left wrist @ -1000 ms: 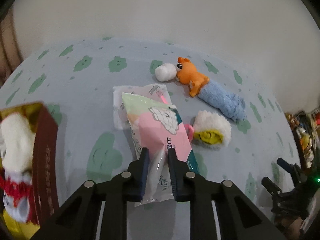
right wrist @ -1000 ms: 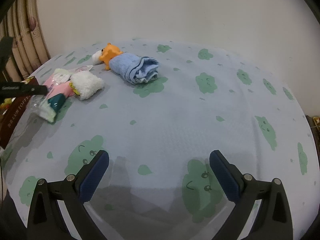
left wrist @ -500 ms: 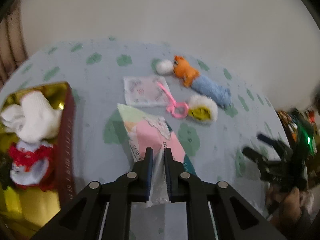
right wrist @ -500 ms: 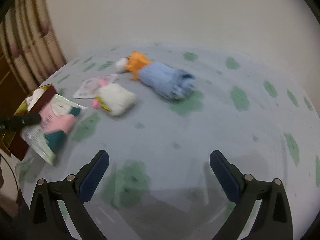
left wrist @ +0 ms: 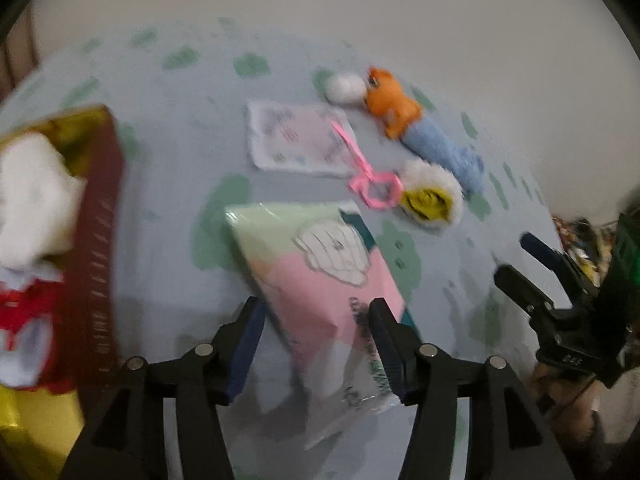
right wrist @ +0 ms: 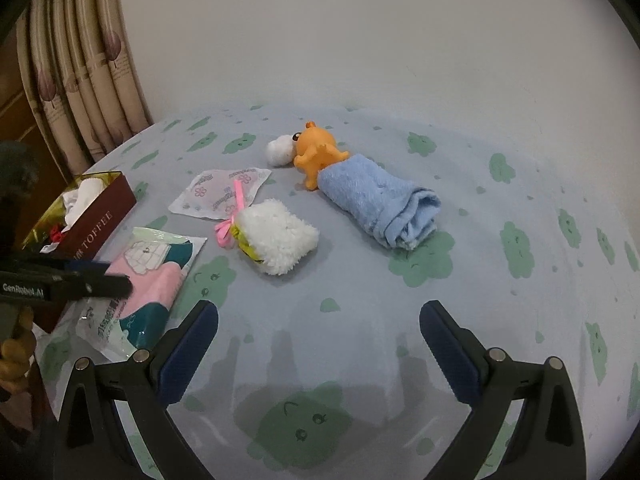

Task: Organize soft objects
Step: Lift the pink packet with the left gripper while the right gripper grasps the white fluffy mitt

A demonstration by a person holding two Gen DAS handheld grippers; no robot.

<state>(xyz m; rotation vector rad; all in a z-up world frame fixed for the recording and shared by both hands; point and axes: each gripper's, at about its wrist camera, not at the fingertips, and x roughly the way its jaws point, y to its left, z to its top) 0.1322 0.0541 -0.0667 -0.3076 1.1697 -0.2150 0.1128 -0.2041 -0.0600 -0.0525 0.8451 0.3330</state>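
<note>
My left gripper (left wrist: pixel 316 312) is open, its fingers either side of a pink and green plastic packet (left wrist: pixel 320 276) that lies on the sheet; the packet also shows in the right wrist view (right wrist: pixel 144 276). A dark red box (left wrist: pixel 96 240) with white and red soft things in it stands to the left. A white fluffy pouch (right wrist: pixel 276 236), a rolled blue towel (right wrist: pixel 380 204), an orange toy (right wrist: pixel 316 148) and a flat white sachet (right wrist: pixel 220 192) lie further off. My right gripper (right wrist: pixel 320 320) is open and empty above bare sheet.
The bed sheet (right wrist: pixel 440 320) is pale blue with green cloud prints. A pink ribbon loop (left wrist: pixel 376 188) lies by the pouch. A white ball (right wrist: pixel 280 150) touches the orange toy. Curtains (right wrist: pixel 80 80) hang at the left, a wall stands behind.
My left gripper carried the packet towards the box, then opened and let it go onto the sheet. My right gripper swung left, bringing the objects more into its view.
</note>
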